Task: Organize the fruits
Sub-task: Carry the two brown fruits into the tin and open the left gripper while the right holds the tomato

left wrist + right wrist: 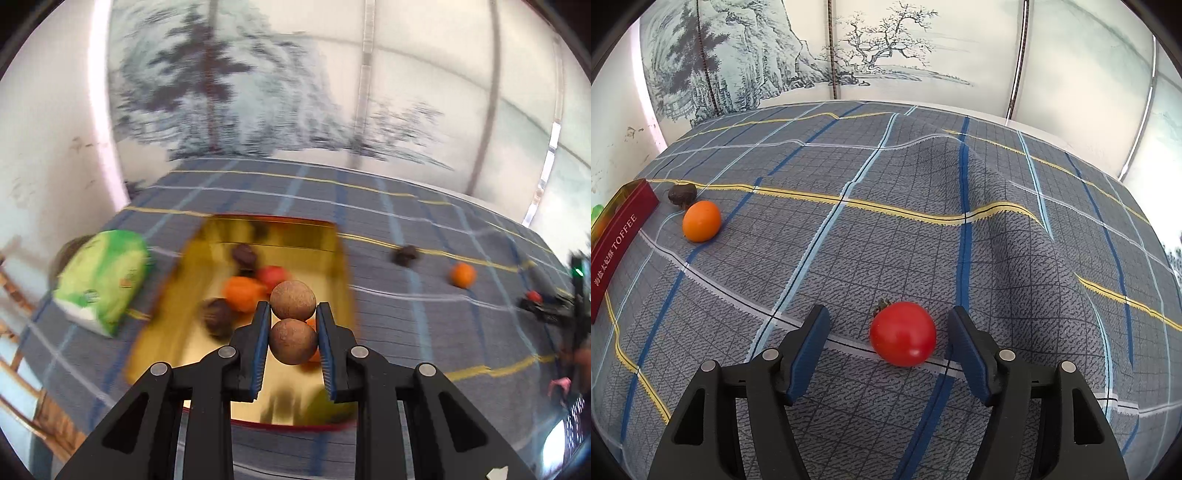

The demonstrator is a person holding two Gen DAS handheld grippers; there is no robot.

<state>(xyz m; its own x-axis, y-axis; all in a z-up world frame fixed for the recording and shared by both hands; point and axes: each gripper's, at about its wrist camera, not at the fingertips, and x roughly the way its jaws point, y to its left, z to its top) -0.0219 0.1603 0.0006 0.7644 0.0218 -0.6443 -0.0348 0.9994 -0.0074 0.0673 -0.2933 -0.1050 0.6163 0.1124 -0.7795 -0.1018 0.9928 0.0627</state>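
Clamped between the blue pads of the left gripper [291, 314] is a pair of brown round fruits [293, 321], joined one ahead of the other, so their long axis runs straight out along the fingers; the near ball sits between the pads and the far one pokes past the tips. Below and beyond those jaws lies an open gold tin [332, 258] holding dark, orange and red fruits, all blurred. Left of the jaws is a green packet [103, 277]. Ahead and to their right, on the cloth, sit a dark fruit [405, 255] and an orange fruit [463, 275].

Over at the right gripper [888, 328], the jaws stand apart with a red tomato [903, 333] resting on the cloth between them, nearer the right-hand pad, touching neither as far as I can see. Its stalk end points away from the jaws and slightly left.

Everything rests on a grey-blue checked tablecloth [849, 258] with yellow, white and blue lines, rucked into a ridge ahead and right of the right jaws. Behind stands a folding screen [886, 55] painted with ink trees and cliffs.
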